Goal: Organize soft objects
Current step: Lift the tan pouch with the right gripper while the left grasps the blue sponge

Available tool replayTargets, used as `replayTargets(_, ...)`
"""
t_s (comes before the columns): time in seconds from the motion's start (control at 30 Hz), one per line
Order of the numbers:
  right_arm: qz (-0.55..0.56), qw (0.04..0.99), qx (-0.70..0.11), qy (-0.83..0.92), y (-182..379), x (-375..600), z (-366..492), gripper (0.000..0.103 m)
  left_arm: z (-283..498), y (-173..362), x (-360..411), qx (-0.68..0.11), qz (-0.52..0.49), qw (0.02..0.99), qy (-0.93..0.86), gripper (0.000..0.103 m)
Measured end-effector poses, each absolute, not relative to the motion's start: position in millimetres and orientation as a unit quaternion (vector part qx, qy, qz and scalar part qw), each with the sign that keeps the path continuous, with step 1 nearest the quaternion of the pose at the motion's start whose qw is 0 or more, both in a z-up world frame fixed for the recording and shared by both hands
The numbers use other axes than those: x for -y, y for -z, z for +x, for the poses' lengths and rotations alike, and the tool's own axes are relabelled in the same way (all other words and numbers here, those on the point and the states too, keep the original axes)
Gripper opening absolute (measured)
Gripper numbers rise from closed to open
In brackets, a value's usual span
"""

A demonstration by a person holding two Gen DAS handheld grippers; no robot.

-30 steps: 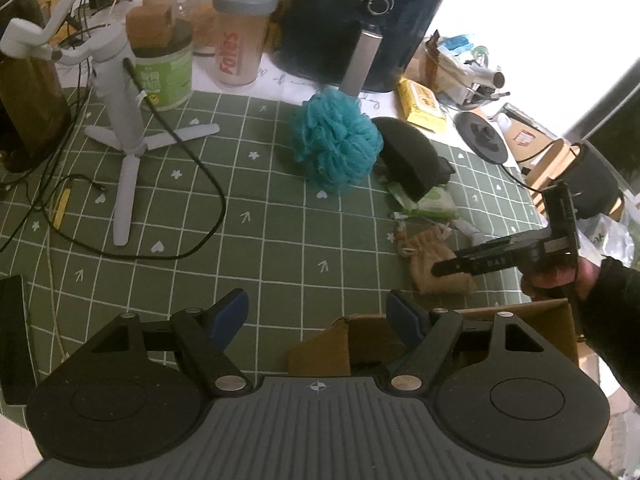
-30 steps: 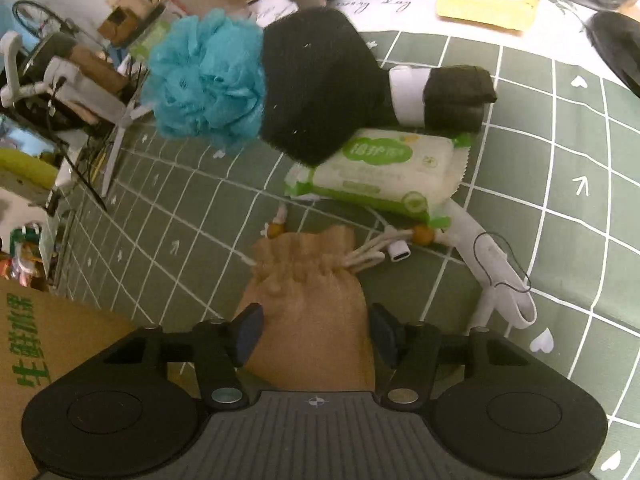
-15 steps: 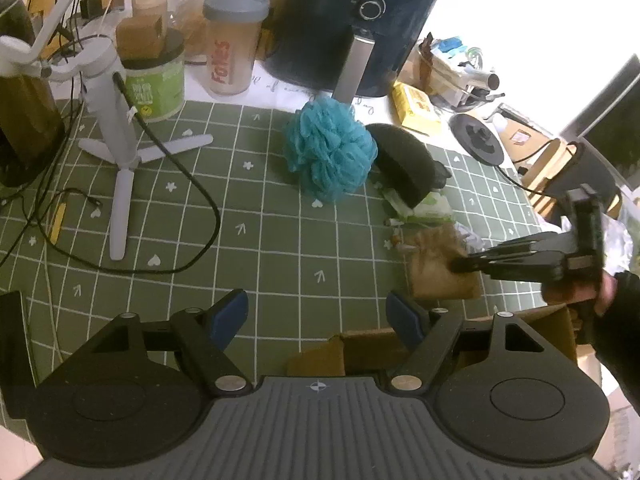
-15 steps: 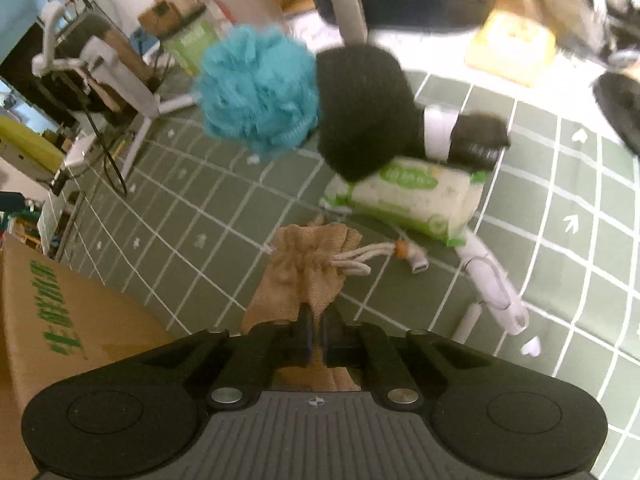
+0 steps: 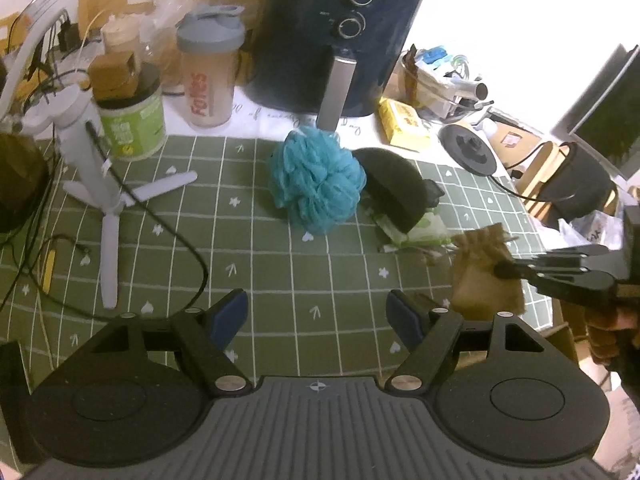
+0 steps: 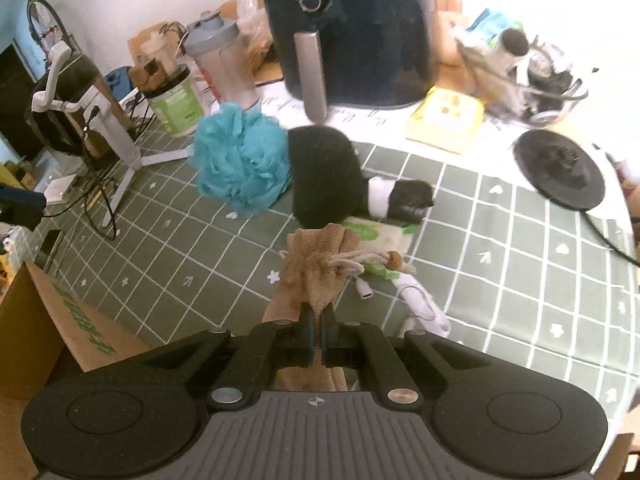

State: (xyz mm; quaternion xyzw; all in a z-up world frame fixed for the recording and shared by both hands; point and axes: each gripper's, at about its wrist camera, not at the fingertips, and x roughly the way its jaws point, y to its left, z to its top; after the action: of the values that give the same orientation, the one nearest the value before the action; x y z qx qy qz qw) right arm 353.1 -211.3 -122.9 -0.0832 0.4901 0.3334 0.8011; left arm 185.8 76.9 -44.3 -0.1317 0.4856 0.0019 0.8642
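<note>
My right gripper (image 6: 318, 334) is shut on a tan drawstring pouch (image 6: 316, 272) and holds it lifted above the green grid mat (image 6: 520, 264); the pouch also shows in the left wrist view (image 5: 482, 270), pinched by the right gripper (image 5: 505, 270). A teal bath pouf (image 6: 244, 162) and a black fuzzy item with a white band (image 6: 332, 176) lie on the mat behind it, over a green wipes pack (image 6: 380, 240). My left gripper (image 5: 318, 314) is open and empty above the mat, well short of the pouf (image 5: 318, 184).
A cardboard box (image 6: 52, 328) stands at the mat's near left edge. A dark air fryer (image 5: 336, 36), shaker bottle (image 5: 210, 76), green jar (image 5: 134, 114), white tripod with cable (image 5: 104, 184), yellow pack (image 5: 404, 128) and black disc (image 5: 468, 148) ring the back.
My right gripper closed on the tan pouch and lifted it off the mat. Both grippers have drawn back and up from the table.
</note>
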Motion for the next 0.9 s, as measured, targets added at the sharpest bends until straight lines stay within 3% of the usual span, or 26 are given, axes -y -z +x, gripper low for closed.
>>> replayTargets(0.9,-0.021,0.856,-0.457,-0.241,85.2,251.5,312.7,0.005,302.5,93.2,-88.4,-0.422,-0.084,0.903,0.013,0.075)
